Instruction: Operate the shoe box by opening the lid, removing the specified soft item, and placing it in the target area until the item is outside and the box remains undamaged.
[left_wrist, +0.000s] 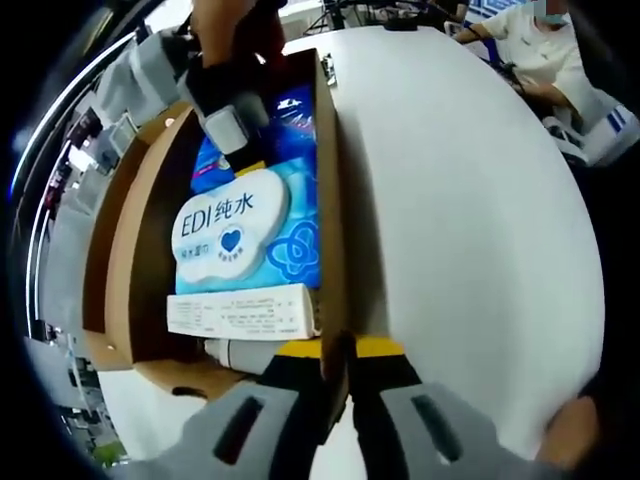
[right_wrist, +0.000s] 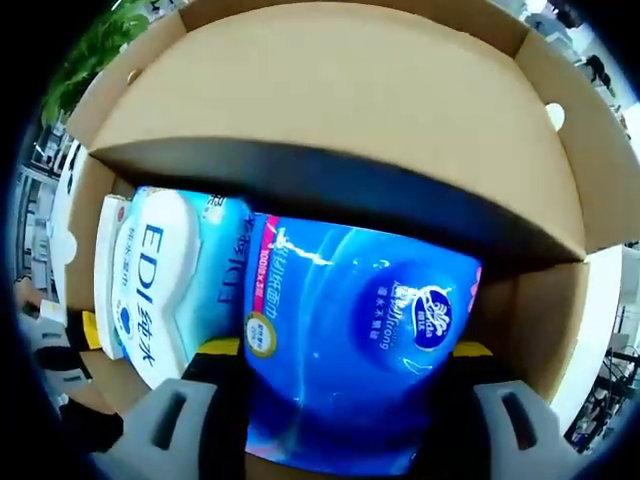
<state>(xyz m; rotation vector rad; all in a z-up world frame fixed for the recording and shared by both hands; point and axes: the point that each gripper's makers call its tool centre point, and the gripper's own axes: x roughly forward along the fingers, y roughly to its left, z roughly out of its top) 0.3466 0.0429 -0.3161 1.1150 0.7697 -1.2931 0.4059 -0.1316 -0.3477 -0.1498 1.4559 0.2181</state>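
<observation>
Brown corrugated cardboard surrounds the work: the open shoe box (right_wrist: 330, 110) sits on the white round tabletop (left_wrist: 470, 230) with its lid already swung back, so the opening step looks done and I judge I am in the middle of taking the soft item out.

That item, as I read it, is the glossy deep-blue soft pack of tissues (right_wrist: 360, 340). In the right gripper view it lies inside the box against the far wall, and my right gripper (right_wrist: 345, 400) has its jaws spread wide with one on each side of the pack, close against the film. The pack has not left the box.

Just beside it, touching, lies a pale blue and white soft pack marked EDI (left_wrist: 240, 235), and next to that a flat white carton with small print (left_wrist: 240, 310). In the left gripper view my left gripper (left_wrist: 340, 390) has its jaws drawn narrow on the edge of the box's side wall (left_wrist: 333, 180), which I take to be steadying the box.

Next, I think, comes a straight lift of the blue pack clear of the walls, slowly enough that the neighbouring EDI pack is not dragged along and the cardboard is not bent. The film looks slippery and the pack will sag, so my hold must stay firm without crushing. My left gripper should keep the box down, then the pack goes onto the bare tabletop beside it.
</observation>
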